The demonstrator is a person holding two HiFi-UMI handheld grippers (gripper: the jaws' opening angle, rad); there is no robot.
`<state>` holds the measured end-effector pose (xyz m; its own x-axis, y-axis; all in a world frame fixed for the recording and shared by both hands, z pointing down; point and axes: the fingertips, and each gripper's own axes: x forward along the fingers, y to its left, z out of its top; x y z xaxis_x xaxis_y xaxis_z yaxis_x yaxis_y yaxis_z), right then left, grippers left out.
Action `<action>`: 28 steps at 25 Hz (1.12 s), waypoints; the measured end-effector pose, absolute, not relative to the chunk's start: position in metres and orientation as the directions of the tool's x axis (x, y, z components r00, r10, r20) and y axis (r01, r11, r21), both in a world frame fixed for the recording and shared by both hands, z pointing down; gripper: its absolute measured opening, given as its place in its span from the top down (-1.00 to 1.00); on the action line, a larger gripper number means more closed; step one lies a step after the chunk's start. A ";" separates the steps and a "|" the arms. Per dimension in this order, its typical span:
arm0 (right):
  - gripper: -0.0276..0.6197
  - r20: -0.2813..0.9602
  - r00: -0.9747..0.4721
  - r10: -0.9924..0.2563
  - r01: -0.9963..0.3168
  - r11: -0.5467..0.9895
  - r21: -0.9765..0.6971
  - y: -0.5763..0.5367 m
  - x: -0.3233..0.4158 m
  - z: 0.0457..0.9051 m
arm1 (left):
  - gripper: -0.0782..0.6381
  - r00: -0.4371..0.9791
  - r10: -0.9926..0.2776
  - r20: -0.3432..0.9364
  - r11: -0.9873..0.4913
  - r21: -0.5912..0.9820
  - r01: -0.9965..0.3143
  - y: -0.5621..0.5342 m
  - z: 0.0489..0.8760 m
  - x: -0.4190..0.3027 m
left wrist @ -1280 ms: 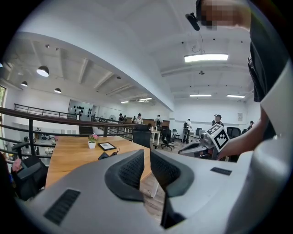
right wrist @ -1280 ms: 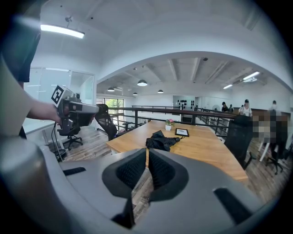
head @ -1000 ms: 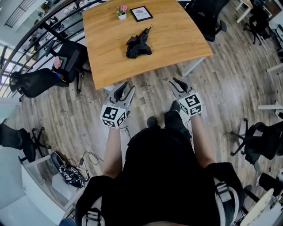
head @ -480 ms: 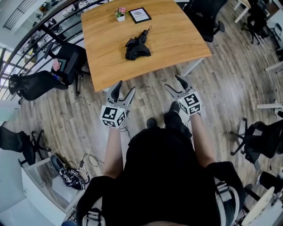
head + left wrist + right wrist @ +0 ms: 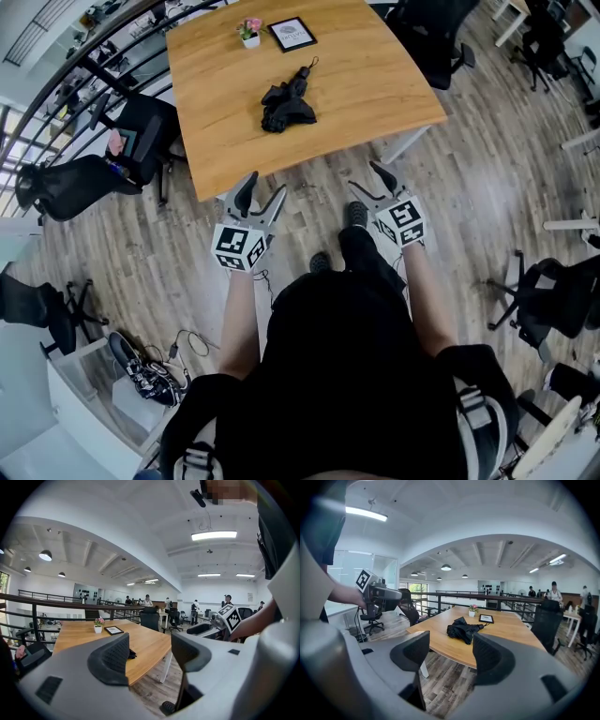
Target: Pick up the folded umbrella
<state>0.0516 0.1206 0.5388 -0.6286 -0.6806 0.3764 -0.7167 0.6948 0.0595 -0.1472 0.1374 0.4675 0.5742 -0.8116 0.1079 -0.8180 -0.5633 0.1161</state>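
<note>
The person is standing a little back from the near edge of the wooden counter (image 5: 375, 84), holding one hand-held gripper in each hand out over the plank floor (image 5: 469, 187). The left hand-held gripper (image 5: 263, 187) is pointing roughly level toward the counter's near left corner. Its jaws are opening, already standing wide apart, and nothing is sitting between them. The right hand-held gripper (image 5: 366, 178) is tilting slightly downward toward the counter's front edge. Its jaws are likewise opening wide and gripping nothing. Both are hanging short of the counter, not touching it.

The folded umbrella (image 5: 286, 101), black and loosely bundled, is lying on the counter top around its middle, well apart from both grippers, with a thin strap trailing off its far end. In the right gripper view it is showing beyond the gap between the jaws. In the left gripper view only a sliver of it is peeking out beside the left jaw.

Farther back on the counter, a small white pot of pink flowers (image 5: 249, 29) is standing just beside a dark-framed picture (image 5: 292, 34). Black office chairs (image 5: 141, 127) are crowding the counter's left side near a dark railing (image 5: 56, 75). The person's dark shoes (image 5: 355, 214) are showing on the floor between the two grippers.
</note>
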 end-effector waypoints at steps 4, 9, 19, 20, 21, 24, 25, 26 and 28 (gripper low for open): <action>-0.02 0.361 -0.635 -0.683 -0.717 0.695 0.053 0.102 0.054 0.538 | -0.01 0.575 -0.810 0.117 -0.565 0.108 -0.818 0.124 0.469 -0.142; -0.02 0.371 -0.656 -0.657 -0.694 0.719 0.044 0.080 0.054 0.544 | -0.02 0.553 -0.822 0.136 -0.543 0.106 -0.833 0.104 0.471 -0.139; -0.02 0.369 -0.707 -0.604 -0.647 0.762 0.009 0.006 0.068 0.545 | -0.03 0.492 -0.854 0.168 -0.481 0.105 -0.870 0.045 0.471 -0.122; -0.02 0.369 -0.713 -0.597 -0.640 0.768 0.006 -0.002 0.070 0.546 | -0.03 0.483 -0.859 0.170 -0.472 0.104 -0.876 0.039 0.471 -0.120; -0.02 0.369 -0.718 -0.590 -0.634 0.773 0.002 -0.010 0.073 0.546 | -0.03 0.474 -0.863 0.173 -0.463 0.103 -0.880 0.033 0.470 -0.117; -0.02 0.373 -0.733 -0.569 -0.616 0.788 -0.009 -0.035 0.081 0.547 | -0.03 0.446 -0.876 0.185 -0.435 0.100 -0.895 0.016 0.469 -0.110; -0.02 0.372 -0.738 -0.563 -0.610 0.793 -0.011 -0.044 0.083 0.548 | -0.03 0.436 -0.880 0.188 -0.425 0.098 -0.900 0.010 0.469 -0.108; -0.02 0.370 -0.743 -0.558 -0.605 0.796 -0.014 -0.054 0.087 0.549 | -0.03 0.424 -0.885 0.191 -0.413 0.097 -0.906 0.005 0.468 -0.106; -0.02 0.367 -0.750 -0.550 -0.598 0.801 -0.021 -0.073 0.094 0.551 | -0.03 0.398 -0.896 0.196 -0.386 0.099 -0.917 -0.004 0.468 -0.104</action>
<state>0.0939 -0.0735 0.5508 -0.7499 -0.5502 0.3673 -0.5982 0.8011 -0.0213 -0.1038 -0.0045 0.4682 0.3978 -0.8964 0.1956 -0.9174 -0.3856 0.0986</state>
